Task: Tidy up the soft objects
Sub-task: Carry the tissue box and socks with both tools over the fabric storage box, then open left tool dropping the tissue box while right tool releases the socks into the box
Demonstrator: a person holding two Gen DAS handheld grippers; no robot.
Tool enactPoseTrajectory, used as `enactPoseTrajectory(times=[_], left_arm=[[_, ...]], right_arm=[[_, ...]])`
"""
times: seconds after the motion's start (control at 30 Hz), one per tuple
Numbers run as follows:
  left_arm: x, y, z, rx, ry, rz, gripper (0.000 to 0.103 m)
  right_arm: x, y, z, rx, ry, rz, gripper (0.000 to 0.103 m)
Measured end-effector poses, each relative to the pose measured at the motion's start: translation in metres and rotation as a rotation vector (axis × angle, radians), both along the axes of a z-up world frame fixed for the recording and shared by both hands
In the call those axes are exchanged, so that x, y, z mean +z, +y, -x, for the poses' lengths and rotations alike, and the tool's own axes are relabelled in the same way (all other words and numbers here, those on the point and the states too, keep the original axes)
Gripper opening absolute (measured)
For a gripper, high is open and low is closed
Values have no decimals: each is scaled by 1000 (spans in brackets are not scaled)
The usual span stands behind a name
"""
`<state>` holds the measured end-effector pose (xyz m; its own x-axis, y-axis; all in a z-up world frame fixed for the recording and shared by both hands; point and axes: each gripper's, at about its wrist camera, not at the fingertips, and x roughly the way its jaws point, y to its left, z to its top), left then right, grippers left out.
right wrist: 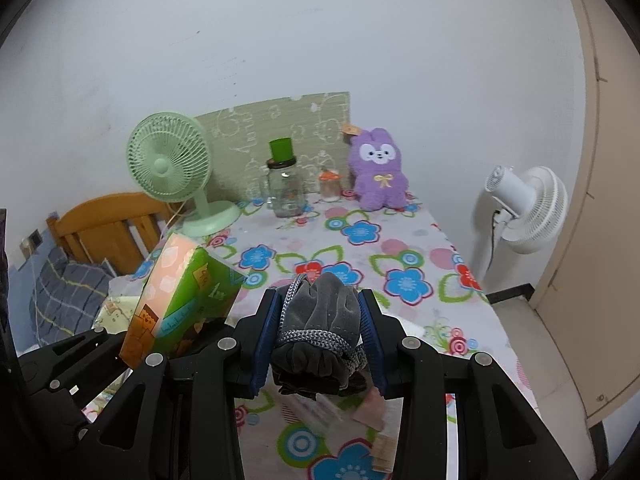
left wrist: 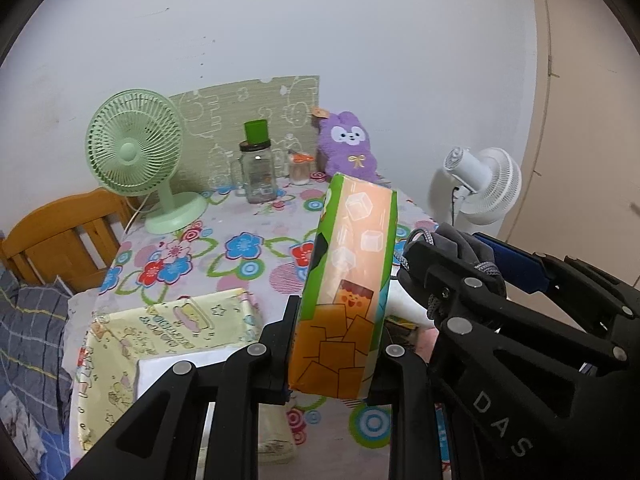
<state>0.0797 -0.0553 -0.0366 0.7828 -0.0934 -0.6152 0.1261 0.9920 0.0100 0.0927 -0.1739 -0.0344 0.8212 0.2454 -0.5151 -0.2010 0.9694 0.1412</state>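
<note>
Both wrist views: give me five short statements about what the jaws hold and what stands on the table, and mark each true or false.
1. The left gripper is shut on the orange and green tissue pack. True.
2. The right gripper is empty. False: its jaws clamp a grey drawstring pouch.
3. The purple plush bunny sits upright at the back of the table. True.
4. The green desk fan lies on its side. False: it stands upright on its base.
5. The glass jar stands to the right of the plush bunny. False: it stands to its left, between fan and bunny.
</note>
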Motion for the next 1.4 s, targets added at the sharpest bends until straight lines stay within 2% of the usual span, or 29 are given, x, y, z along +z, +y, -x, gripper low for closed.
enactPoseTrajectory(times=[0.43, 1.2, 1.27, 1.4], left_arm=[[-11, 40, -9, 72, 37, -14, 22], [-43, 119, -19, 200, 176, -28, 23], [-47, 125, -21, 207, 188, -30, 25], [-55, 133, -25, 222, 200, -52, 40]], right_arm=[[-5, 47, -15, 75, 36, 42, 43], [-25, 139, -32, 253, 119, 99, 43], [-29, 146, -34, 265, 132, 104, 43], [-37, 156, -40, 282, 159, 113, 43]])
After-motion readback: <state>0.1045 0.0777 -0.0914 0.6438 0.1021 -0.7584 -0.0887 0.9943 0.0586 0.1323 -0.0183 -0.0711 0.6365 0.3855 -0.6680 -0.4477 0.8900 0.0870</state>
